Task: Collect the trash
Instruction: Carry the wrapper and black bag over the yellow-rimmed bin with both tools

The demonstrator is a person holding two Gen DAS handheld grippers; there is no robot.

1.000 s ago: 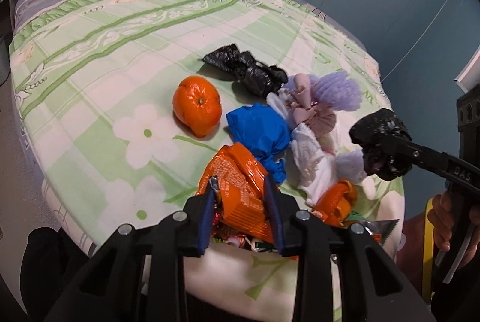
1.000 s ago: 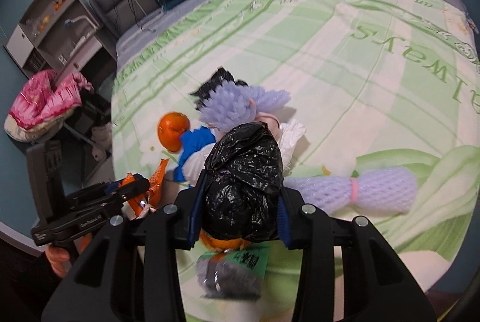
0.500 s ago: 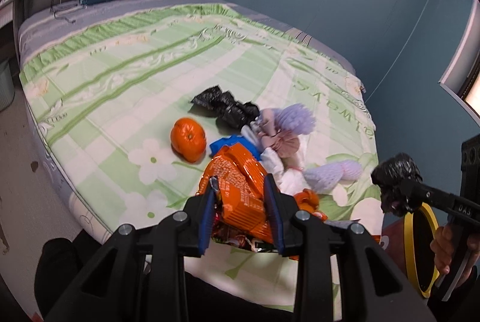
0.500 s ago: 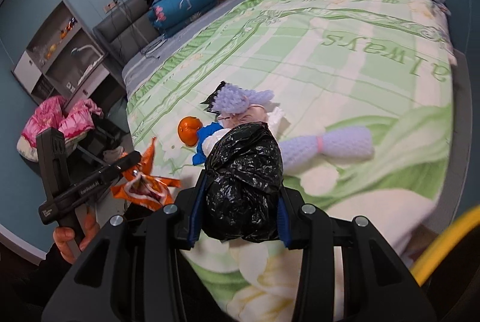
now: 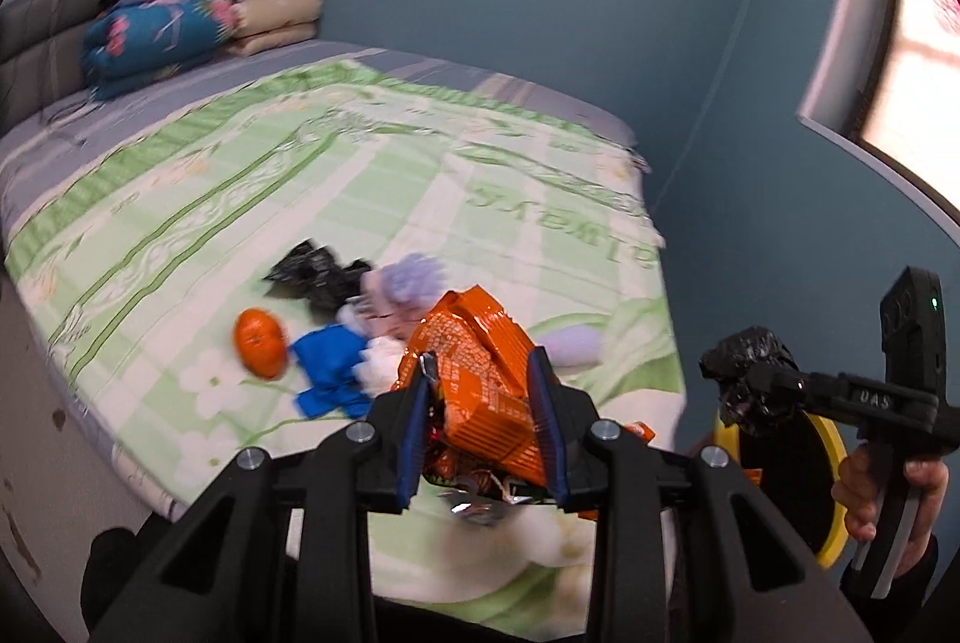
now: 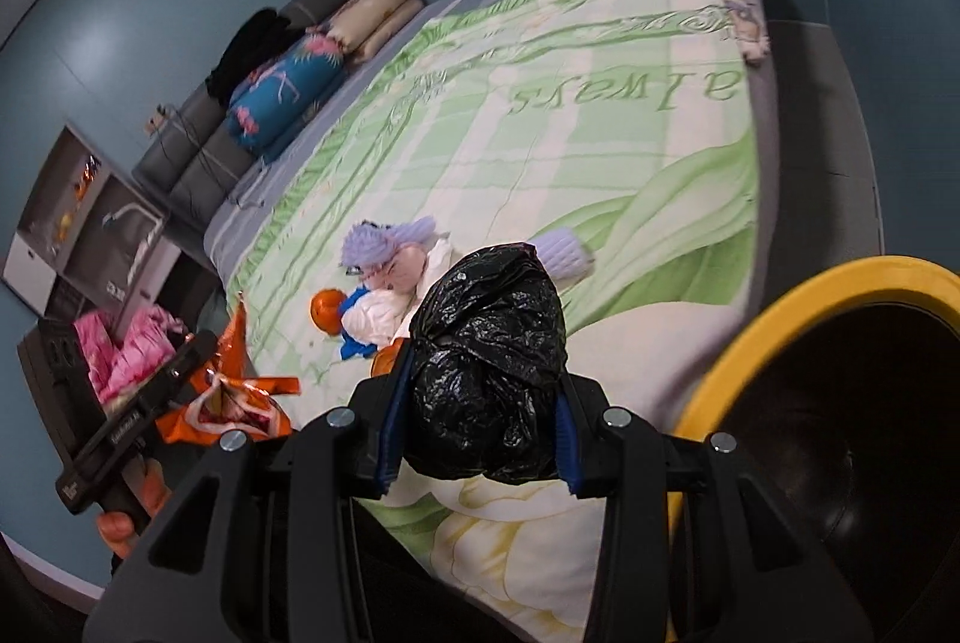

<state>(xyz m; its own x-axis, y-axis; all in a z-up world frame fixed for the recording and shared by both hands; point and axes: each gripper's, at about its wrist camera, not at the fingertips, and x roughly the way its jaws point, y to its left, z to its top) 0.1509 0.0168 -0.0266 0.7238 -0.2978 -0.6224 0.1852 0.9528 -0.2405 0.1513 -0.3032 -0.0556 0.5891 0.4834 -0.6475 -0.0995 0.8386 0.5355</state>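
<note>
Orange snack wrapper (image 5: pixel 480 379), crumpled, clamped between the blue pads of the left hand-held gripper (image 5: pixel 483 424), lifted clear of the bed (image 5: pixel 372 187) near its foot edge. Black plastic bag (image 6: pixel 489 367), balled up, pinched tight in the right hand-held gripper (image 6: pixel 480 433), held above the bed's corner, just beside the yellow-rimmed bin (image 6: pixel 840 343) with its dark inside. Same bag and gripper seen from the left wrist view at far right, over the bin's yellow rim (image 5: pixel 831 439).

More trash in a cluster on the green floral sheet: mandarin (image 5: pixel 260 343), blue wad (image 5: pixel 330 367) touching it, another black bag (image 5: pixel 312 274) behind, purple foam net (image 5: pixel 414 277), white tissue (image 6: pixel 378 313), a second purple net (image 6: pixel 561 253) nearer the bin. Folded quilts (image 5: pixel 162 34) stacked at the headboard; shelf unit (image 6: pixel 78 217) and pink bundle (image 6: pixel 129 349) beside the bed.
</note>
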